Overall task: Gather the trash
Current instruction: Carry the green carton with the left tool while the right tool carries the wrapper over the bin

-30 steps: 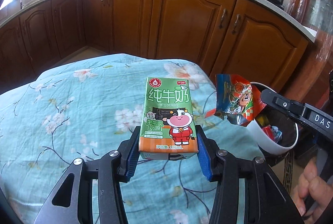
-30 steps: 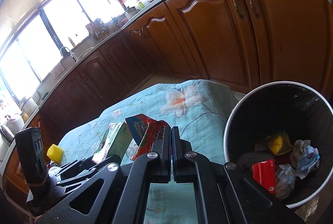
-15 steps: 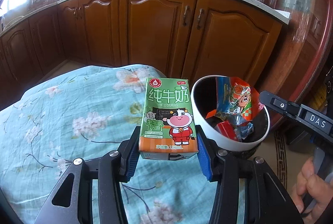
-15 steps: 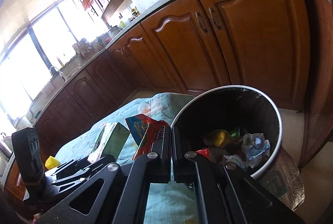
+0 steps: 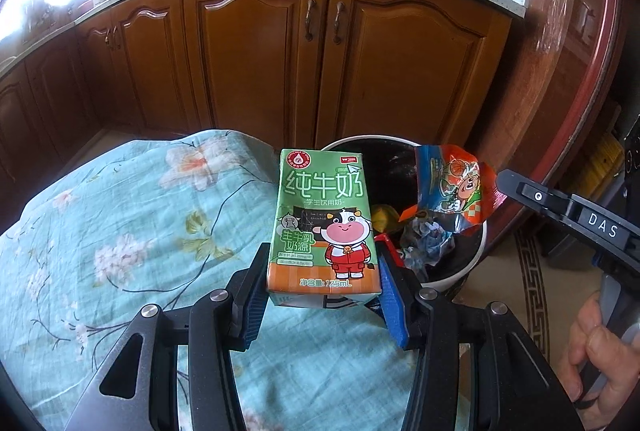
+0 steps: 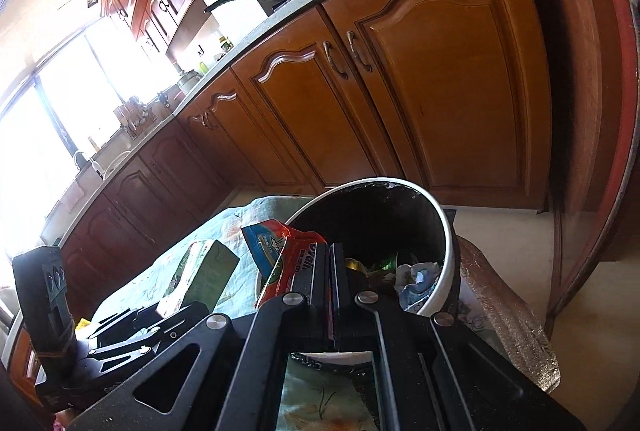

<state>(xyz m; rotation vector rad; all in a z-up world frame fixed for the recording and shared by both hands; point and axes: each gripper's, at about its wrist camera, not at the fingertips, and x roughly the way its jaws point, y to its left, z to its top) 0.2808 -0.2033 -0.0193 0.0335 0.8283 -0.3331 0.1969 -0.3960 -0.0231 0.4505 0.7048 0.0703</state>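
Left gripper (image 5: 323, 295) clamped on upright carton (image 5: 323, 219), long axis vertical, print facing camera, held at cloth's (image 5: 120, 231) right edge just short of bin (image 5: 476, 251). Right gripper (image 6: 331, 295) shut on wrapper (image 5: 454, 187), hanging over bin mouth. Risk: carton released now could strike rim and drop outside

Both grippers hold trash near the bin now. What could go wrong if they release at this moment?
1. The milk carton in the left gripper seems to sit over the near rim of the bin, partly above the flowered cloth. Released now, it may hit the rim and land outside.
2. The snack wrapper pinched in the right gripper is light and crumpled; it may cling to the pads or drift past the rim.
3. The two grippers are close together and could bump.
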